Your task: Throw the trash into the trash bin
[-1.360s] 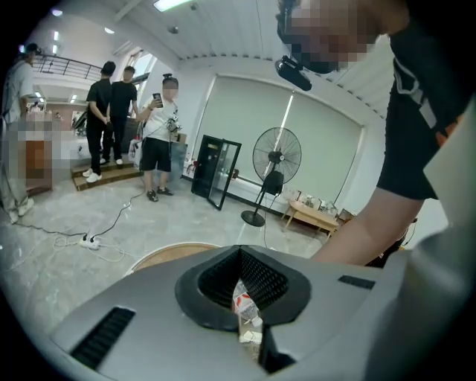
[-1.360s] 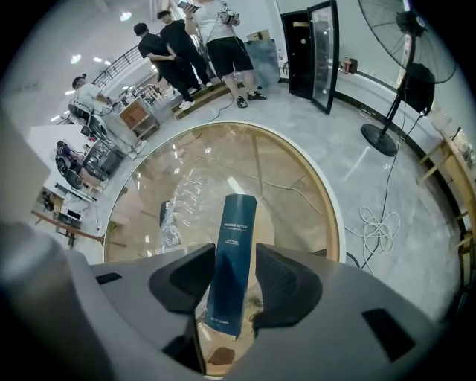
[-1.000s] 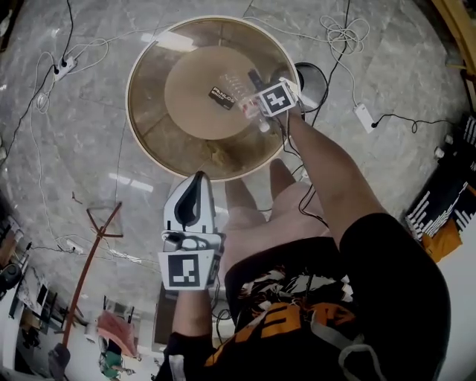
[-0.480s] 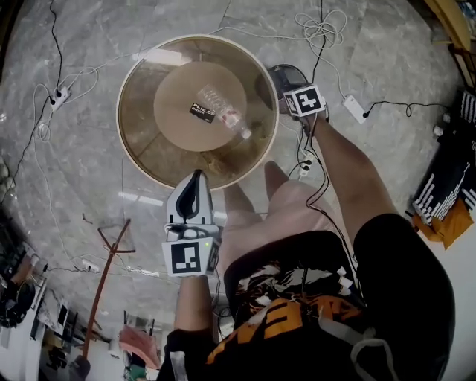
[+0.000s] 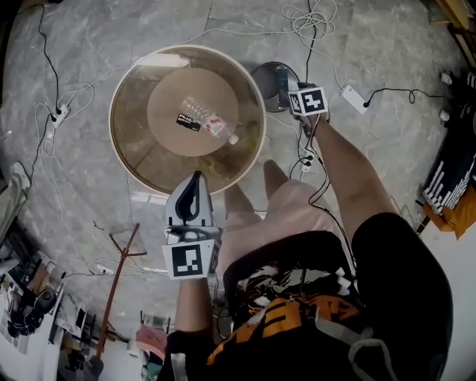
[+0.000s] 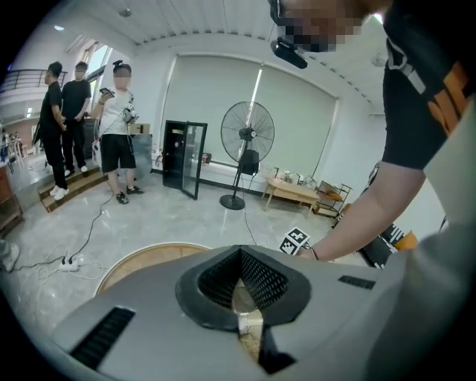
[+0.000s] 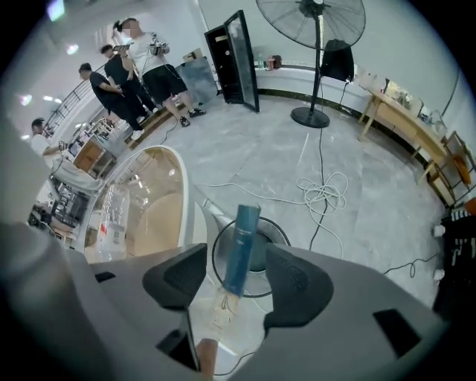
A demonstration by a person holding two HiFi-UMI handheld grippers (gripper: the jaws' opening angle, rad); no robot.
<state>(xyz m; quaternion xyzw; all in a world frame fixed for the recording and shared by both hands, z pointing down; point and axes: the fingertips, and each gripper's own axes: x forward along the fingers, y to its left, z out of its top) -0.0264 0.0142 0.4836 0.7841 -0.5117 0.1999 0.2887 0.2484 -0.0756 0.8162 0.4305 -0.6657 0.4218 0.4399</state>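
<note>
Grey marble floor [image 5: 387, 149] fills the head view. Loose cables [image 5: 316, 18] at 12 o'clock, white power strip [image 5: 353, 97] toward 2 o'clock.

Round table [image 5: 134, 141], pale rim with a glassy brown top, at 11 o'clock from frame centre. A clear plastic bottle [image 5: 208, 123] lies on its side on the inner disc, cap end toward 4 o'clock.

The person's legs and dark shirt take the lower right. The right arm reaches up toward 1 o'clock.

Trash bin [image 5: 264, 78]: small, round, dark, on the floor just beside the table rim at the table's 3 o'clock.

Left gripper [image 5: 195, 186] is at 6 o'clock of the table, tip over the near rim and pointing toward 12. In its own view the pads meet at the tips, pressed together, with nothing between them.

Right gripper [image 7: 236, 260] is at the bin's 3 o'clock edge and points steeply down. Its jaws have just been opening and stand spread. A blue tube [image 7: 242, 249] with a clear lower end sits between them, with a gap on either side and neither pad pressing it. The tube is tilted slightly, its top toward 12, and is directly over the bin mouth.

A standing fan [image 7: 318, 30] is at 12 o'clock in the right gripper view. Several people stand far off at 10 o'clock.
</note>
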